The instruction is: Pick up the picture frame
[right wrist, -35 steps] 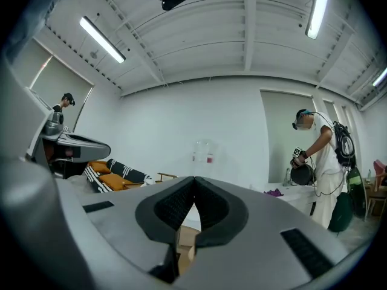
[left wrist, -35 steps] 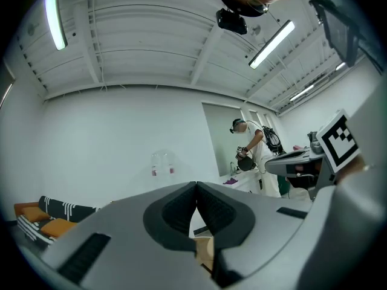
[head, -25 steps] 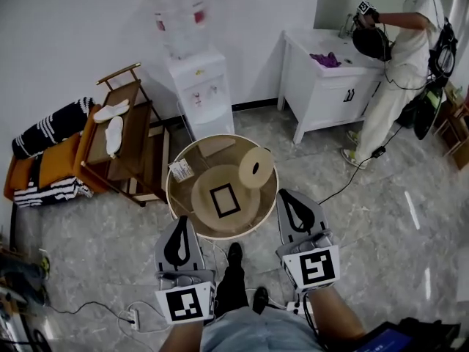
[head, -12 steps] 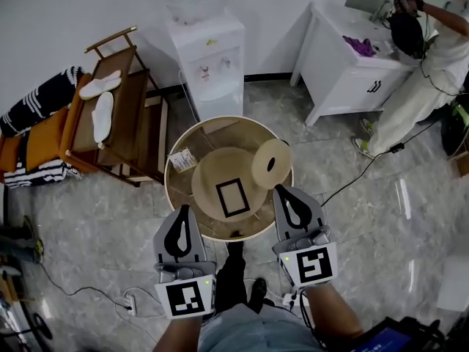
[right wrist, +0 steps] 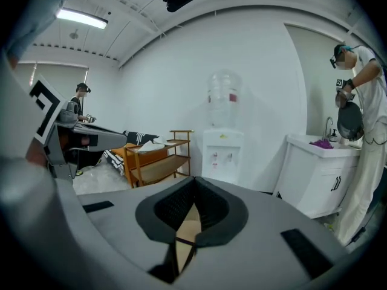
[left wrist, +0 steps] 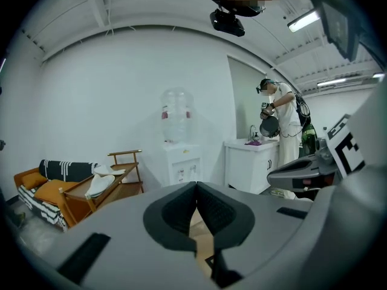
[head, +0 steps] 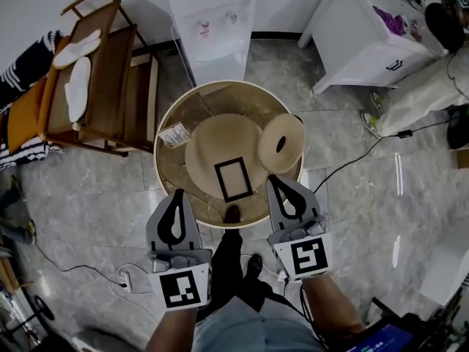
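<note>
Left hand-held gripper and right hand-held gripper hover closed and empty near the untouched picture frame on the tabletop; the whole pickup remains.

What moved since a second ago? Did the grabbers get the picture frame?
Not yet. The left gripper and right gripper moved forward, tips now over the round table's near rim, either side of the picture frame. Nothing was grabbed. The frame still lies on the straw hat; both grippers stay shut, empty.
</note>
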A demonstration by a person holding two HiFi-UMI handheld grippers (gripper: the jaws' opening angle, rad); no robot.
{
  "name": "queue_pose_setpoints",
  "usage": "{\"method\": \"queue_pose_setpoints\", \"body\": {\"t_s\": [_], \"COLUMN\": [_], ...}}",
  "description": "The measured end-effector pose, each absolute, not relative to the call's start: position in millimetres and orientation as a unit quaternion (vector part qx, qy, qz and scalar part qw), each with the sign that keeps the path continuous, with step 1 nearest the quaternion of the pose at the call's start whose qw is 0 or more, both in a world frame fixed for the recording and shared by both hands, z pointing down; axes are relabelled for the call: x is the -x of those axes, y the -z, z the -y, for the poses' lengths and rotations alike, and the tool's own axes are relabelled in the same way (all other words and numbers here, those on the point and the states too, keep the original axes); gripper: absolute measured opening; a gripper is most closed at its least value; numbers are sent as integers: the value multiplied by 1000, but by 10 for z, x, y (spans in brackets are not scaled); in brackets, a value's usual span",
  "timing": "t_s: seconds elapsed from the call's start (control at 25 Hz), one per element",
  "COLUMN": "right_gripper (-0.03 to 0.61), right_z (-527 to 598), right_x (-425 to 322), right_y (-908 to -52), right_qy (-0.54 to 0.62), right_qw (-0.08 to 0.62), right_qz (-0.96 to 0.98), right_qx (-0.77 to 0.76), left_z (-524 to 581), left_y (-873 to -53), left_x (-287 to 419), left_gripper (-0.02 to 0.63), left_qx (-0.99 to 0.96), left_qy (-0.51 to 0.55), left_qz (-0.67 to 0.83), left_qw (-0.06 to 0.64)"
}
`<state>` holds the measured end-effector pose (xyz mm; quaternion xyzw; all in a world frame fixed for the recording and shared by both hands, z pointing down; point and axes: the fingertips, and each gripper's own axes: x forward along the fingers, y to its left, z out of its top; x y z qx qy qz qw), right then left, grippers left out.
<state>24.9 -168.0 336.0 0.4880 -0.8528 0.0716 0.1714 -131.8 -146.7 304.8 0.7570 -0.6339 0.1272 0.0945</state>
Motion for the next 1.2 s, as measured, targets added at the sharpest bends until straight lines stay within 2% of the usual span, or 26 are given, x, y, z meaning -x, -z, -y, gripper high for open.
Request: {"method": "queue_pose_setpoints", "body": {"t_s": [0.12,0.24,0.44,1.2], "right_gripper": [14,14,14,14], "right_z": [1775,1849,1966,2084], "right_x": [-210,-206,-190,-94], "right_y": [-3703,-4020,-4466,-5967], "right_qy": [-88,-108,-139,-206], "right_qw": [186,200,219,280], "right_qz": [851,848,841,824], "right_qx": [-483,-479,-475,-447], "left_z": [1586,1739,1879,2066], "left_y": [-3352,-3548,-3934,-5220], "left_x": [1345,1347,1346,1430], "left_gripper": [15,15,15,15], "left_qx": [-755,-761,-751,-737], "left_qy": [-142,-146,-165,-216], "left_qz": [630,624,622,603], "left_qw": [111,95,147,214]}}
